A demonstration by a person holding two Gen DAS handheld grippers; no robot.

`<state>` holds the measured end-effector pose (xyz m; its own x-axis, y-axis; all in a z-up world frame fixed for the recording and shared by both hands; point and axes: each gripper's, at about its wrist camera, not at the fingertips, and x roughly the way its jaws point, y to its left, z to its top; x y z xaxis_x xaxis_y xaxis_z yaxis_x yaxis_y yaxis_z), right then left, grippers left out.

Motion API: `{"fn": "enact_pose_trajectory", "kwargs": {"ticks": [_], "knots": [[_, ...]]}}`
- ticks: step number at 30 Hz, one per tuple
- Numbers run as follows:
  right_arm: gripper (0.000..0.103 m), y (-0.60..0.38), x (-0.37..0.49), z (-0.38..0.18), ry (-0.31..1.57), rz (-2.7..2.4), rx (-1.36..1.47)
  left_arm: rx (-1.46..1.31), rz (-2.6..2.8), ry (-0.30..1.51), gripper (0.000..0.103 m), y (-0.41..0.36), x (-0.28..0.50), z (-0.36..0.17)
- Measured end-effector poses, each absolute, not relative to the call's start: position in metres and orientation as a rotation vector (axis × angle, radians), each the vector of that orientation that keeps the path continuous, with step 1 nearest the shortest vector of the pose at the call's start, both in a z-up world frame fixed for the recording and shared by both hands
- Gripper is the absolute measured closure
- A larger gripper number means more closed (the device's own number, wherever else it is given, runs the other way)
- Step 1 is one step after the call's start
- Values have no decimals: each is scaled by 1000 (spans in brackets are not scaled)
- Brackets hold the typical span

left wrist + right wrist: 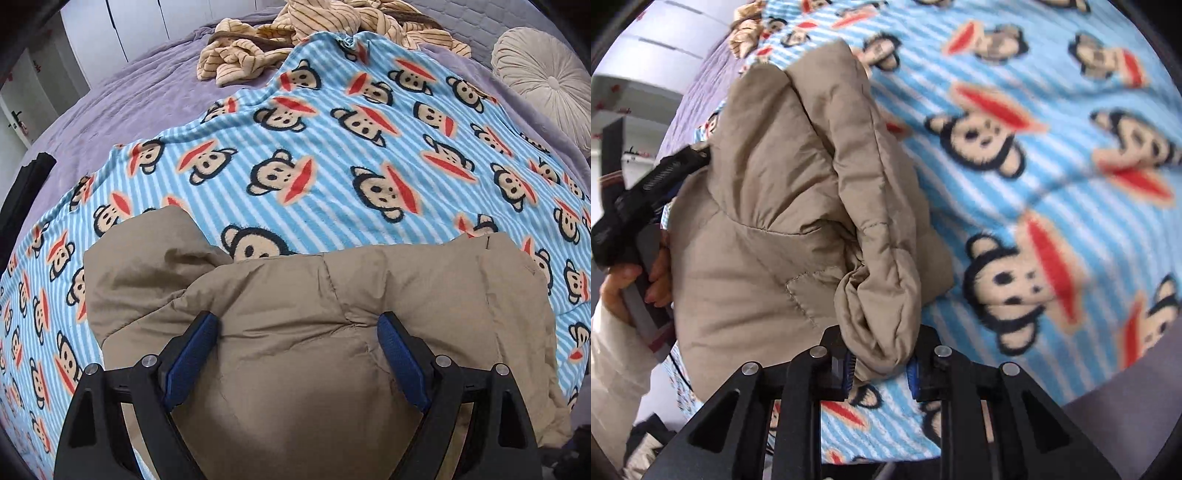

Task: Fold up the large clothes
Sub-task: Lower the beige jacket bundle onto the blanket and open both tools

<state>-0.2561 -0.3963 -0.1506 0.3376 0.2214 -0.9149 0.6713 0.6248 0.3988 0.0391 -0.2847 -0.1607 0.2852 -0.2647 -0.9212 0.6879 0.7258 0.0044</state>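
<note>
Your left gripper [297, 328]: jaws wide, straddling the puffy tan quilted jacket [295, 314] | your right gripper [881, 373]: clamped on its bunched sleeve | jacket lies on blue striped monkey-print blanket [332, 155].

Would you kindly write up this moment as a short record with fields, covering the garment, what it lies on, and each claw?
garment: tan puffer jacket, bunched, partly folded
surface: blue striped monkey-print blanket over a purple bedspread
left claw: jaws wide apart over the jacket, pads not pressing it
right claw: shut on a bunched end of the jacket
left hand: seen in the right wrist view, holding the left claw's handle
other items: tan striped garment heaped at the blanket's far end; round cream cushion
</note>
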Motion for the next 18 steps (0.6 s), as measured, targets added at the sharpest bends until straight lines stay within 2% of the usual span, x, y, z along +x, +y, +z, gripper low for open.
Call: {"fn": "enact_pose_trajectory", "kwargs": {"ticks": [8,15,18], "knots": [[77,-404,-248,-65,1061,-313,724,479,-628,1111,13,-287,38,-163],[78,-382,-204,-118,1326,-162,666,463,-589,1137,13,-257,25,-124],[78,-384,-205,-125,1351,-138,680,437,-558,1158,13,-231,12,-107]]}}
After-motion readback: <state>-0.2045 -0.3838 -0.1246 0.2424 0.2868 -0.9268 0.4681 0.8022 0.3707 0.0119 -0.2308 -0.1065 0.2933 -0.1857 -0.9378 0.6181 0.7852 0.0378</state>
